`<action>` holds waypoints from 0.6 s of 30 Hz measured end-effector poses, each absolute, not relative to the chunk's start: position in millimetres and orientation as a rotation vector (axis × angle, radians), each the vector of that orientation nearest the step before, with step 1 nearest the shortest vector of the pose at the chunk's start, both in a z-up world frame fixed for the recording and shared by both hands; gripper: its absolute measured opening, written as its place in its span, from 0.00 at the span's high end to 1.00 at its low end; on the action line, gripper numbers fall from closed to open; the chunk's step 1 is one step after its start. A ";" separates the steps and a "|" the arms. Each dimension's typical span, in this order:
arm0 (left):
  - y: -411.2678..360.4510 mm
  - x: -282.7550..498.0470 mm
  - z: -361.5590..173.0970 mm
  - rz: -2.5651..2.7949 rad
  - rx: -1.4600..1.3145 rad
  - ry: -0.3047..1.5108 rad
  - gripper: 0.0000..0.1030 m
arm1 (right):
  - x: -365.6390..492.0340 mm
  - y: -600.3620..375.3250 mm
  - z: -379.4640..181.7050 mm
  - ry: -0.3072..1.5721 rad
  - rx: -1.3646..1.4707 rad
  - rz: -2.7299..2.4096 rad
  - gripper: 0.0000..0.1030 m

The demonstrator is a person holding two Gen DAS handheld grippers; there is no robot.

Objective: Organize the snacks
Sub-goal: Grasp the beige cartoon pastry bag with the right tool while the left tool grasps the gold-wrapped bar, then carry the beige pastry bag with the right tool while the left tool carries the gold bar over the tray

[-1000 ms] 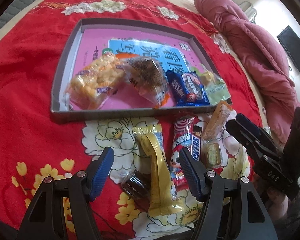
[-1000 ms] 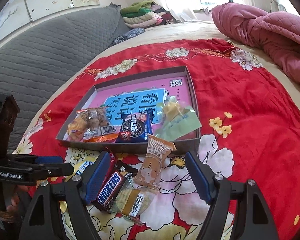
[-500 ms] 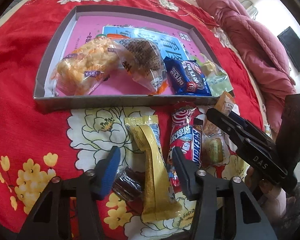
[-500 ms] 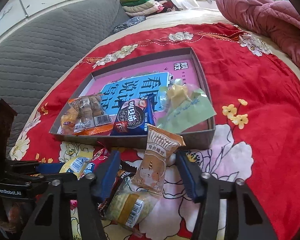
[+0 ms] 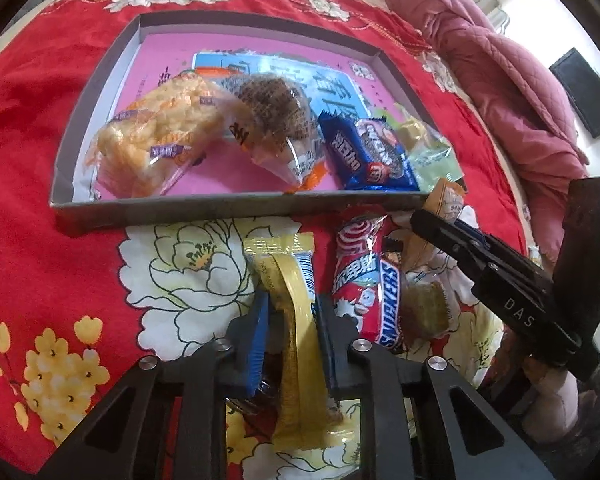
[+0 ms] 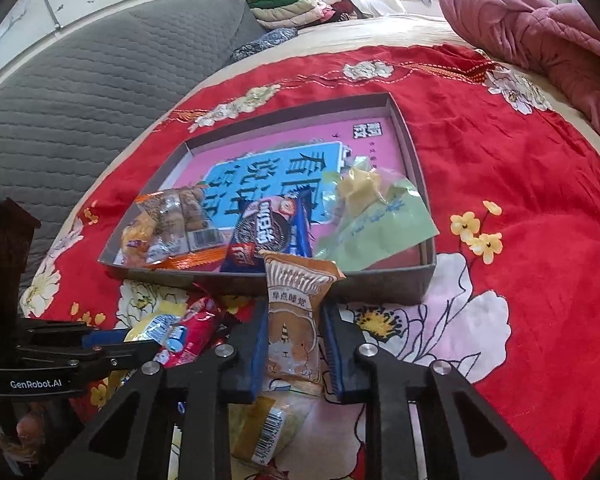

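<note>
Left gripper (image 5: pixel 290 312) clamped on yellow-wrapped snack bar (image 5: pixel 296 320), right gripper (image 6: pixel 294 344) clamped on tan cat-print snack packet (image 6: pixel 296 320), jaws of both just closed. Shallow cardboard box (image 5: pixel 172 210) directly ahead of both tools, already holding Oreo pack (image 5: pixel 366 152) and others. Best lifted straight up to clear the near wall and the Snickers bar (image 5: pixel 388 304) alongside, then released inside, apart.

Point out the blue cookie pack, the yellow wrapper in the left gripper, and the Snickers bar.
Blue cookie pack (image 5: pixel 366 156): left wrist view, centre of its printed face.
Yellow wrapper (image 5: pixel 296 308): left wrist view, strip between the pads.
Snickers bar (image 5: pixel 392 304): left wrist view, on the lettering.
</note>
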State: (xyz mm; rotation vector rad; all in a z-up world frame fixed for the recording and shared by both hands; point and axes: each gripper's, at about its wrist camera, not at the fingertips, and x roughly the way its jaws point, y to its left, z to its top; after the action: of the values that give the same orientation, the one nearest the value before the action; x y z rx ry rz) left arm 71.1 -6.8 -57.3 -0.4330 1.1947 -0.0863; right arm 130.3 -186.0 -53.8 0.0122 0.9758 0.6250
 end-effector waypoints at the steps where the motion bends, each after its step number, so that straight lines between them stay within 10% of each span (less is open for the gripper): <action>1: -5.9 70.8 -55.1 -0.088 -0.436 1.189 0.78 | 129.5 -186.0 -51.9 0.968 0.010 0.629 0.77; 18: 17.6 68.2 -6.8 -0.062 -0.458 1.064 0.80 | 121.2 -182.8 -19.9 0.828 -0.005 0.688 0.78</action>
State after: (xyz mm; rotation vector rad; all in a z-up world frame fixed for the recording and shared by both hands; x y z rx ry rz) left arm 68.2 17.6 -6.8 -0.4583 1.0635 -0.0617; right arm 121.2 -182.8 -19.9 -0.0054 0.8279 0.6876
